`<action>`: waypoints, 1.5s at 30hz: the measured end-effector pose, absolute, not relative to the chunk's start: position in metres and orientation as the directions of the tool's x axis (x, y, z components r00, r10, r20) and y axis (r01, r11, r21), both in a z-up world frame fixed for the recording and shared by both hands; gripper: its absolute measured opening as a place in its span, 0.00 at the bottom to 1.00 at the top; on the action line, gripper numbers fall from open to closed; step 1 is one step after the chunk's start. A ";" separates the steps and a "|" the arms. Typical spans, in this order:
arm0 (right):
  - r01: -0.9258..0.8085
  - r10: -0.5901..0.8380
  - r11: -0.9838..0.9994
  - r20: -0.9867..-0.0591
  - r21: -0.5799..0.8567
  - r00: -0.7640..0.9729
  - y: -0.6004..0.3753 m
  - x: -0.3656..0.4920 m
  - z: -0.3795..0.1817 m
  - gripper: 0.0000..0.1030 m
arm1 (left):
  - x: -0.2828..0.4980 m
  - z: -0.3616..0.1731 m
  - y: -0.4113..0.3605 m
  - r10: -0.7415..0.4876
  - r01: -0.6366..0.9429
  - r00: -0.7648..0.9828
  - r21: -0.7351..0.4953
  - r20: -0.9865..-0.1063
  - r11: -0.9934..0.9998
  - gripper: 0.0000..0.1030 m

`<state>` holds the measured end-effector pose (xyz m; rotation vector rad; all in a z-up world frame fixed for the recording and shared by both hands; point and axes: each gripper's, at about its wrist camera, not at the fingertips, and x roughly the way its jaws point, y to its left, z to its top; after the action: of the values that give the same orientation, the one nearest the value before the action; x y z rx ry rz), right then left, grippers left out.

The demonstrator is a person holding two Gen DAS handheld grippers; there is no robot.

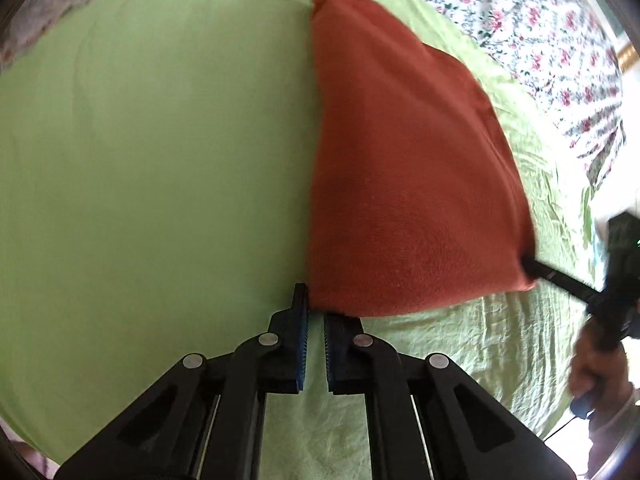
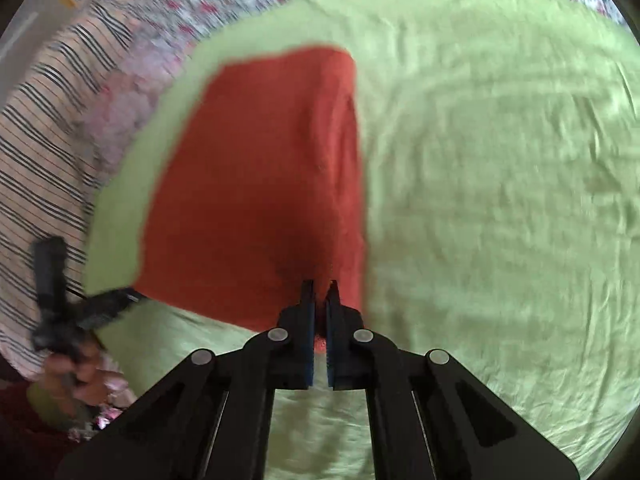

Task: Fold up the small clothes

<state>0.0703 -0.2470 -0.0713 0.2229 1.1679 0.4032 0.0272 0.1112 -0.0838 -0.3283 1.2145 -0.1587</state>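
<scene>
A rust-red cloth (image 1: 400, 184) lies on a light green sheet (image 1: 140, 180), its near edge lifted between the two grippers. My left gripper (image 1: 316, 306) is shut on the cloth's near left corner. My right gripper (image 2: 320, 300) is shut on the cloth's (image 2: 256, 184) near right corner, red fabric showing between its pads. The right gripper also shows in the left wrist view (image 1: 532, 266) at the cloth's right corner. The left gripper shows in the right wrist view (image 2: 128, 296) at the cloth's left corner.
The green sheet (image 2: 500, 200) covers a bed. A floral bedspread (image 1: 520, 20) lies beyond it. A striped fabric (image 2: 44, 120) is at the left of the right wrist view. A hand (image 1: 600, 376) holds the right gripper's handle.
</scene>
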 end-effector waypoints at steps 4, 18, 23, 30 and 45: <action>-0.121 0.433 0.901 -0.838 0.417 0.331 -0.260 0.066 -0.092 0.11 | 0.021 -0.077 0.112 -0.291 -0.026 0.322 -0.316 -0.901 0.948 0.05; -0.107 0.479 0.869 -0.769 0.482 0.424 -0.263 0.121 -0.047 0.40 | 0.033 -0.025 0.091 -0.430 0.190 0.389 -0.386 -0.814 0.903 0.12; -0.070 0.497 0.855 -0.772 0.514 0.396 -0.249 0.171 -0.071 0.32 | 0.056 -0.059 0.077 -0.411 0.179 0.313 -0.372 -0.856 0.911 0.13; -0.070 0.421 0.900 -0.819 0.429 0.390 -0.248 0.180 -0.079 0.08 | 0.059 -0.080 0.073 -0.400 0.167 0.284 -0.366 -0.871 0.916 0.13; -0.122 0.503 0.855 -0.749 0.504 0.432 -0.250 0.137 -0.032 0.13 | 0.066 -0.026 0.101 -0.459 0.163 0.392 -0.431 -0.797 0.888 0.21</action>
<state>0.1365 -0.2505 -0.0322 0.4070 1.0592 0.4031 0.0665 0.1012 -0.0258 -0.3038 1.1014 -0.4028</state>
